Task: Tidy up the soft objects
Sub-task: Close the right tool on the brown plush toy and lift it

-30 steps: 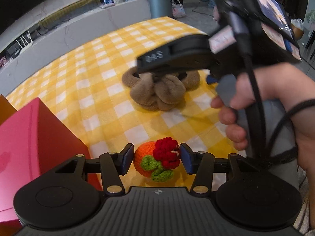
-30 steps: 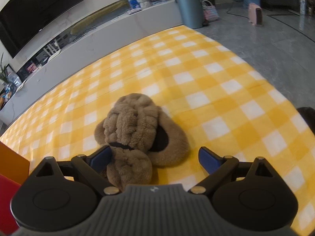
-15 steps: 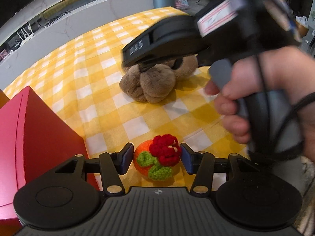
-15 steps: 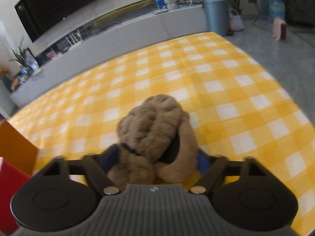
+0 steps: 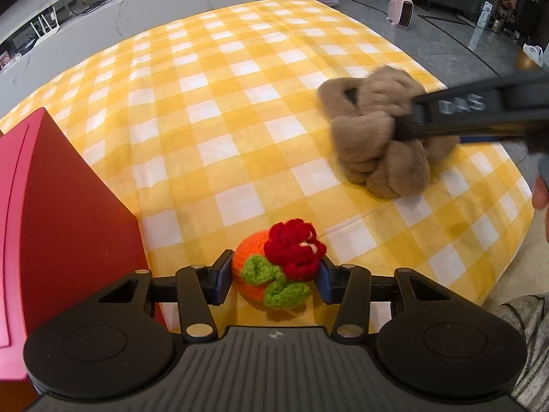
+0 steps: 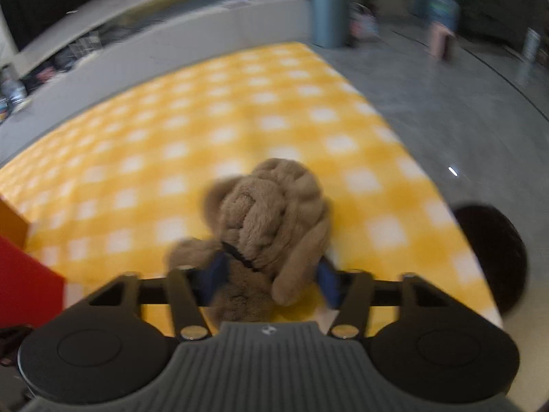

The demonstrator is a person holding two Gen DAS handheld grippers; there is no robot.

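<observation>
On the yellow checked cloth [image 5: 212,110], both pickups are under way: left gripper [image 5: 272,276] clamps the crocheted ball [image 5: 271,267], while the right gripper [image 6: 269,276], jaws just reopening slightly, clasps the plush dog [image 6: 271,213]; next, likely carry both to the red box [image 5: 65,213].

Between the blue-padded fingertips [image 5: 222,276] of the black left gripper [image 5: 272,278] sits a crocheted ball [image 5: 274,269]: orange body, deep red tufts on top, lime-green leaves in front. Beyond the fingers spreads a yellow-and-white checked cloth [image 5: 219,110]. Left of the fingers stands a red box [image 5: 65,213]. Between the right gripper's [image 6: 269,278] blue pads sits a tan-brown plush slipper [image 6: 271,213] with a dark lining.
</observation>
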